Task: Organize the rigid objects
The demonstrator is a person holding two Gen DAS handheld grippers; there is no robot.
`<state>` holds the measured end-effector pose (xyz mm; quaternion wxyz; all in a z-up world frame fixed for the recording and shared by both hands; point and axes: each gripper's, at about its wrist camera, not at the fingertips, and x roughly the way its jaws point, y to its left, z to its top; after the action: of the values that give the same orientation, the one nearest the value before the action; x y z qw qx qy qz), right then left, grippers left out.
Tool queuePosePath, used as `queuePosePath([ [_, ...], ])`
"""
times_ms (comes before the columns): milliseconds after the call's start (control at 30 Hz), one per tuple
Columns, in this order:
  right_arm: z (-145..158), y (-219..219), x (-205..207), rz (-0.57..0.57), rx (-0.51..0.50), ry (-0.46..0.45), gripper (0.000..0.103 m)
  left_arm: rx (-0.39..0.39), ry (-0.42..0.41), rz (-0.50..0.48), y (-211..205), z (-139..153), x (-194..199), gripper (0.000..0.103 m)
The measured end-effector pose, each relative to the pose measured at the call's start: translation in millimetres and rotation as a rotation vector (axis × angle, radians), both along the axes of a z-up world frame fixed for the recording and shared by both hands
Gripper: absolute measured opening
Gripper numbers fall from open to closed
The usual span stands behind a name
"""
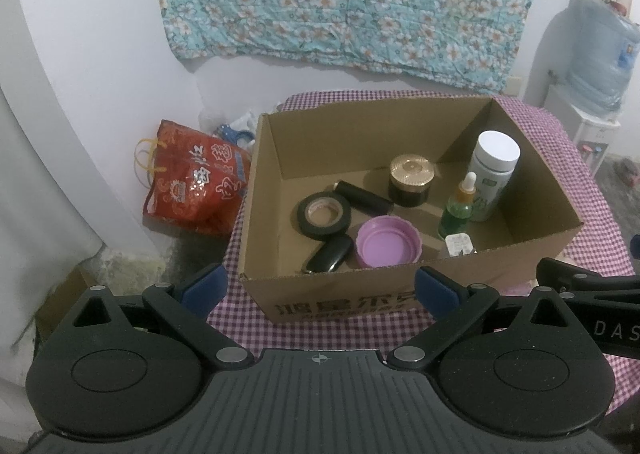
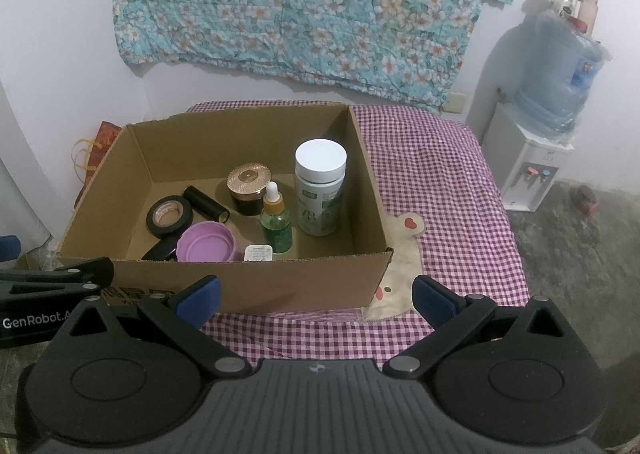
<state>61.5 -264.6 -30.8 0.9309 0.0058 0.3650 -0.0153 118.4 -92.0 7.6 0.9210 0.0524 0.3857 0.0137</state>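
An open cardboard box (image 1: 536, 189) (image 2: 370, 189) stands on a purple checked table. Inside are a white-capped bottle (image 1: 494, 173) (image 2: 320, 185), a green dropper bottle (image 1: 458, 207) (image 2: 276, 219), a gold-lidded dark jar (image 1: 411, 179) (image 2: 248, 187), a black tape roll (image 1: 323, 213) (image 2: 169, 215), a black cylinder (image 1: 364, 195) (image 2: 206, 203), a purple lid (image 1: 388, 242) (image 2: 206, 244), a black key fob (image 1: 330, 254) (image 2: 160, 250) and a small white plug (image 1: 458, 246) (image 2: 258, 252). My left gripper (image 1: 322, 286) and right gripper (image 2: 316, 296) are open and empty, in front of the box.
A red gift bag (image 1: 192, 181) sits on the floor left of the table. A water dispenser with a blue jug (image 2: 532, 157) stands at the right. A flowered cloth (image 2: 304, 9) hangs on the back wall. The checked tablecloth (image 2: 440, 189) lies to the right of the box.
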Motion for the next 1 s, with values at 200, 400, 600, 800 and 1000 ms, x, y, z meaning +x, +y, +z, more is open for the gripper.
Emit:
queuePosePath([
  [200, -2.4, -1.4, -1.4, 0.0, 0.001, 0.002, 0.103, 0.0, 0.001, 0.0, 0.4, 0.1, 0.4, 0.101],
  [400, -2.4, -2.0, -2.0, 0.001, 0.0, 0.001, 0.103, 0.0, 0.001, 0.0, 0.5, 0.3, 0.4, 0.101],
  [600, -1.7, -1.7, -0.9, 0.002, 0.0, 0.002, 0.103, 0.0, 0.0, -0.001, 0.9, 0.6, 0.5, 0.101],
  [800, -2.2, -2.4, -1.9, 0.002, -0.001, 0.001, 0.103, 0.001, 0.0, -0.001, 0.3, 0.3, 0.0, 0.101],
  [1000, -1.2, -2.1, -0.8, 0.003, 0.0, 0.002, 0.103, 0.001, 0.0, 0.001, -0.1, 0.4, 0.0, 0.101],
])
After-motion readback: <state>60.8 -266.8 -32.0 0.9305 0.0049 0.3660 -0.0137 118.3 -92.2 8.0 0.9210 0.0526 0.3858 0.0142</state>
